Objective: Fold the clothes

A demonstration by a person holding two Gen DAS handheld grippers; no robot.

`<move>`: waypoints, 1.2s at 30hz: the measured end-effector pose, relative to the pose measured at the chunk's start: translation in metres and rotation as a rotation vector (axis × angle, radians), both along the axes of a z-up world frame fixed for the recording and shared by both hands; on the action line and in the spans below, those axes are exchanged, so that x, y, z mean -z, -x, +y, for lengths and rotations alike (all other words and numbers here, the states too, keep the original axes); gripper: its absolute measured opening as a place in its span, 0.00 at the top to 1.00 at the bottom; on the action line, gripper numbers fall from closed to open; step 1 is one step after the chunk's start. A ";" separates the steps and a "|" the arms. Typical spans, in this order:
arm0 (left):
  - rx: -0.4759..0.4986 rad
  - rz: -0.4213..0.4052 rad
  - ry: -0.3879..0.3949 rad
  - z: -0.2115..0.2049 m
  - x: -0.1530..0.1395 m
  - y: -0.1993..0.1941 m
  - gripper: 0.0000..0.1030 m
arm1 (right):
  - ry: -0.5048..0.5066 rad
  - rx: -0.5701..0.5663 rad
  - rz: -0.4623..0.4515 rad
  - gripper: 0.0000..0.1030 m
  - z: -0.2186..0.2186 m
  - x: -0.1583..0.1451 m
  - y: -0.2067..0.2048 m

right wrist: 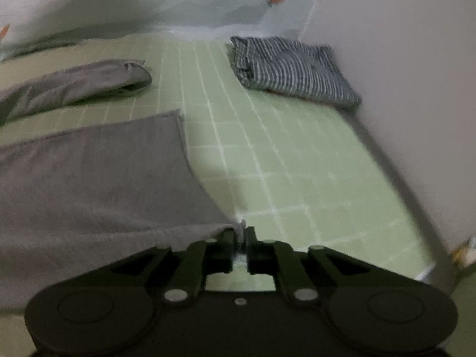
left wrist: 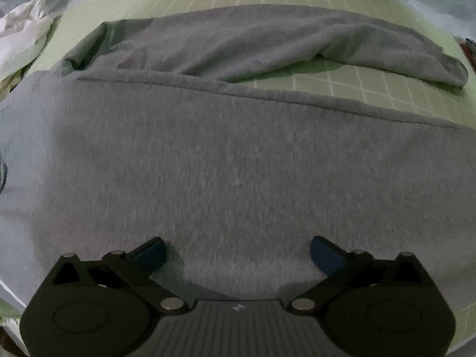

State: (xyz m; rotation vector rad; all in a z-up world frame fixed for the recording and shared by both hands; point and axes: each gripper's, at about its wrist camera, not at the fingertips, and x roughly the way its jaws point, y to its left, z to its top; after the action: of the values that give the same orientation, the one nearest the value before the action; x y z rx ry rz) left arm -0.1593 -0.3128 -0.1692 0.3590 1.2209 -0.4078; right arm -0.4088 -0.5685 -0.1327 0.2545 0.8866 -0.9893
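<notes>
The right gripper (right wrist: 239, 233) is seen nearly closed, its jaws standing only a narrow slit apart, with the corner of the grey sweatshirt (right wrist: 98, 172) pinched or at least caught between them; whether the pads press firmly on the cloth cannot be told through the blur. The left gripper (left wrist: 238, 250) is held spread to its full width just above the sweatshirt (left wrist: 232, 163), pointing steeply down, with nothing between its jaws. The sweatshirt is laid flat on the green checked sheet (right wrist: 267, 163), its body nearest the grippers and one sleeve (left wrist: 267, 41) stretched beyond the body's far edge. On the far right of the sweatshirt a folded striped garment (right wrist: 294, 68) is set against the wall (right wrist: 401, 59), well apart; beyond the sweatshirt's left end a crumpled white cloth (left wrist: 23, 32) is seen. The step in hand is judged to be the taking of the hem for a fold. It is done well if the right corner is gripped through both layers before any lift, and if the left jaws are lowered onto a matching point of the same edge, so that the hem is raised level. The sleeve is best brought in over the body first, or the fold is likely to be spoiled by a trailing cuff. A slack grip on the corner is the main risk.
</notes>
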 end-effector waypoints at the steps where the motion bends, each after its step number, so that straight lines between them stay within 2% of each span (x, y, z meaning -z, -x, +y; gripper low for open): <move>1: -0.005 0.003 0.002 0.001 0.000 0.000 0.00 | -0.002 0.015 -0.034 0.66 0.000 -0.001 0.002; 2: -0.006 0.002 0.003 0.001 0.001 0.000 0.00 | -0.003 0.029 -0.068 0.50 -0.001 -0.003 0.003; 5: -0.009 -0.004 0.004 0.001 0.001 0.002 0.00 | -0.022 0.062 -0.146 0.36 -0.004 -0.003 0.009; 6: -0.010 -0.006 0.005 0.001 0.001 0.002 0.00 | -0.042 0.076 -0.167 0.24 -0.008 -0.001 0.009; 7: -0.011 -0.008 0.005 0.001 0.001 0.002 0.00 | -0.063 0.091 -0.187 0.19 -0.011 0.001 0.008; 10: -0.013 -0.012 0.008 0.002 0.002 0.003 0.00 | -0.154 0.183 -0.265 0.19 -0.021 0.012 0.016; 12: -0.014 -0.013 0.015 0.003 0.003 0.004 0.00 | -0.206 0.251 -0.344 0.19 -0.021 0.014 0.027; 16: -0.020 -0.019 0.027 0.005 0.003 0.004 0.00 | -0.299 0.315 -0.526 0.16 -0.025 0.017 0.042; 19: -0.025 -0.022 0.033 0.005 0.004 0.005 0.00 | -0.349 0.360 -0.582 0.16 -0.028 0.024 0.045; 20: -0.028 -0.022 0.033 0.005 0.004 0.005 0.00 | -0.342 0.353 -0.576 0.16 -0.028 0.025 0.043; 22: -0.032 -0.021 0.034 0.005 0.004 0.005 0.00 | -0.313 0.311 -0.533 0.27 -0.031 0.023 0.038; 24: -0.035 -0.021 0.037 0.006 0.004 0.005 0.00 | -0.286 0.270 -0.472 0.61 -0.034 0.023 0.032; 25: -0.035 -0.021 0.039 0.007 0.004 0.006 0.00 | -0.270 0.253 -0.432 0.69 -0.035 0.022 0.030; 26: -0.035 -0.021 0.039 0.007 0.004 0.006 0.00 | -0.247 0.241 -0.405 0.87 -0.035 0.020 0.031; 27: -0.035 -0.021 0.040 0.007 0.004 0.006 0.00 | -0.224 0.230 -0.380 0.94 -0.035 0.019 0.032; 30: -0.036 -0.019 0.039 0.008 0.004 0.005 0.00 | -0.153 0.196 -0.305 0.95 -0.035 0.015 0.035; 33: -0.023 -0.010 0.042 0.007 0.004 0.006 0.00 | -0.090 0.209 -0.229 0.95 -0.035 0.012 0.044; 36: 0.021 -0.007 0.041 0.004 0.003 0.010 0.00 | -0.095 0.237 -0.190 0.94 -0.037 0.016 0.048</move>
State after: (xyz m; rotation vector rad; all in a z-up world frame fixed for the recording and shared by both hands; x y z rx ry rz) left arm -0.1697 -0.3087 -0.1724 0.3385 1.2012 -0.4490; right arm -0.4567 -0.6054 -0.1488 0.5351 0.7408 -1.1227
